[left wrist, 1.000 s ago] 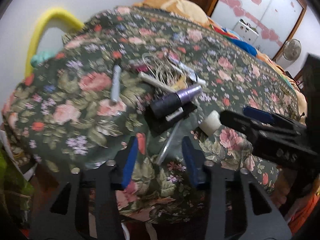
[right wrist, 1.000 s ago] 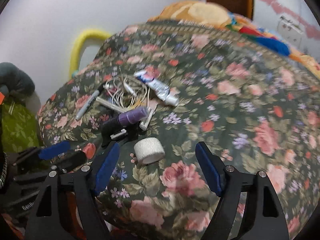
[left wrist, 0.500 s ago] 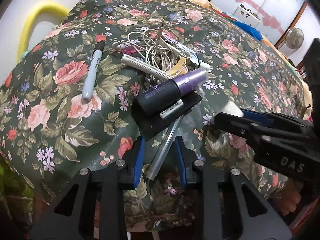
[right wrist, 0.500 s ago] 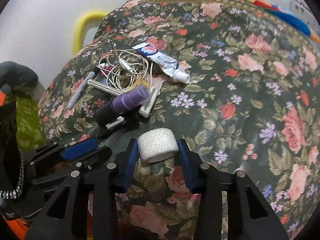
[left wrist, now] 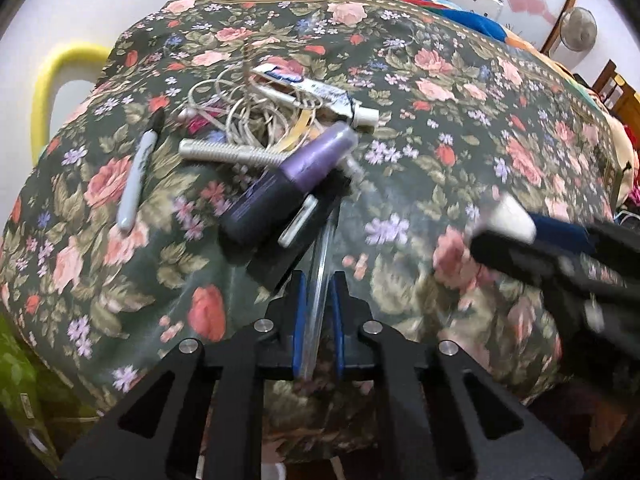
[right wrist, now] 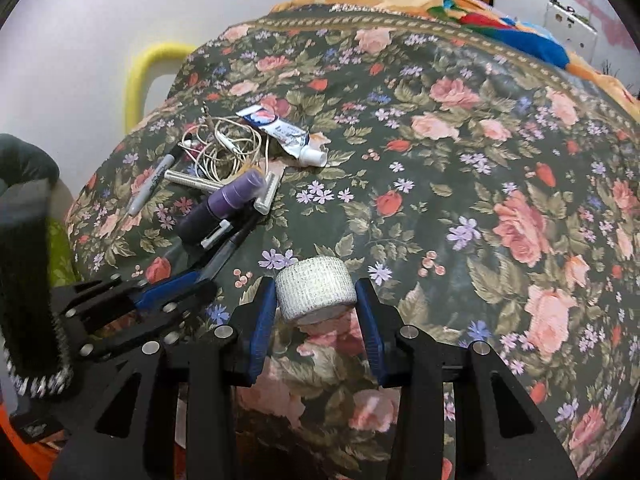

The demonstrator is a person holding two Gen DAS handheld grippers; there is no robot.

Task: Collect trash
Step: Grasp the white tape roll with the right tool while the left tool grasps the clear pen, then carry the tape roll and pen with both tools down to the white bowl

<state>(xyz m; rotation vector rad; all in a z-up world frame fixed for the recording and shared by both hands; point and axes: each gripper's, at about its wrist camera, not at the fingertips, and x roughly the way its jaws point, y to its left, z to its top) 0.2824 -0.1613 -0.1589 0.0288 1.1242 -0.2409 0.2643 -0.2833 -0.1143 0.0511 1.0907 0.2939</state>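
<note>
On a floral bedspread [left wrist: 460,128] lies a pile of small items. My left gripper [left wrist: 317,320] is shut on a clear pen [left wrist: 320,264] whose far end lies under a black card [left wrist: 296,232]; it also shows in the right wrist view [right wrist: 176,288]. My right gripper [right wrist: 316,312] is shut on a white bandage roll [right wrist: 316,290], seen blurred in the left wrist view [left wrist: 510,218]. A purple-and-black tube [left wrist: 292,180], a razor [left wrist: 236,154], a marker [left wrist: 138,176], tangled earphones [left wrist: 256,112] and a squeezed tube [left wrist: 320,94] lie beyond.
A yellow foam hoop [left wrist: 48,92] stands at the bed's far left by the white wall. Orange and blue bedding [right wrist: 500,20] is heaped at the back. A fan [left wrist: 576,36] stands far right. The bed's near edge drops just below both grippers.
My left gripper has closed fully on the clear pen. My right gripper has closed further on the bandage roll and both have drawn back slightly.
</note>
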